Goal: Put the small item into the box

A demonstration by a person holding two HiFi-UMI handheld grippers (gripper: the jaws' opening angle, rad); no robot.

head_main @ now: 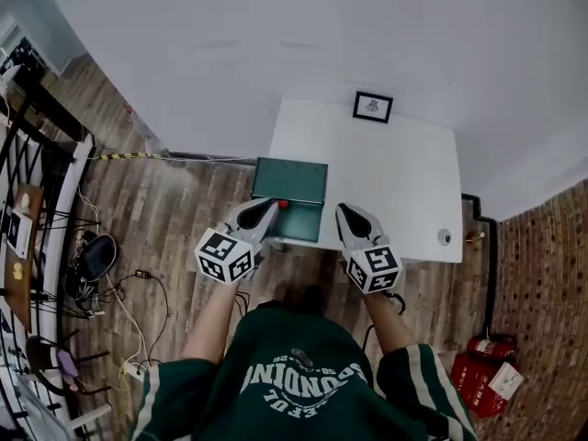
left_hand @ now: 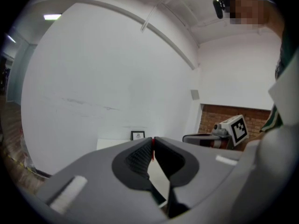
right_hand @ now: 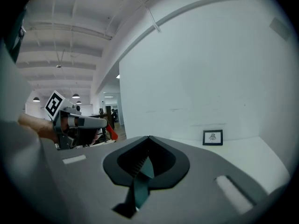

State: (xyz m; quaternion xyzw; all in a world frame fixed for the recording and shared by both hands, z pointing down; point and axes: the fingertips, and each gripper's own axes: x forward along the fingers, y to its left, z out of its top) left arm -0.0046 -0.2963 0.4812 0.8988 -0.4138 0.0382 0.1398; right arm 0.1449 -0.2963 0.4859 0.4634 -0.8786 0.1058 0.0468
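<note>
A small red item (head_main: 282,204) is pinched in my left gripper (head_main: 274,206), just over the near left part of the open dark green box (head_main: 292,182). That box stands at the front left edge of the white table (head_main: 395,173). In the left gripper view the left gripper (left_hand: 153,141) is shut on a thin red sliver (left_hand: 152,152). The right gripper view shows the red item (right_hand: 111,132) sticking out of those jaws. My right gripper (head_main: 342,210) hovers beside the box's right side. Its jaws (right_hand: 148,138) are shut and hold nothing, with the teal box (right_hand: 142,181) showing below them.
A small black picture frame (head_main: 372,107) stands at the table's back edge against the white wall. A small round object (head_main: 445,237) lies near the front right corner. Cables and gear (head_main: 92,260) clutter the wooden floor at the left. Red extinguishers (head_main: 487,356) lie at the right.
</note>
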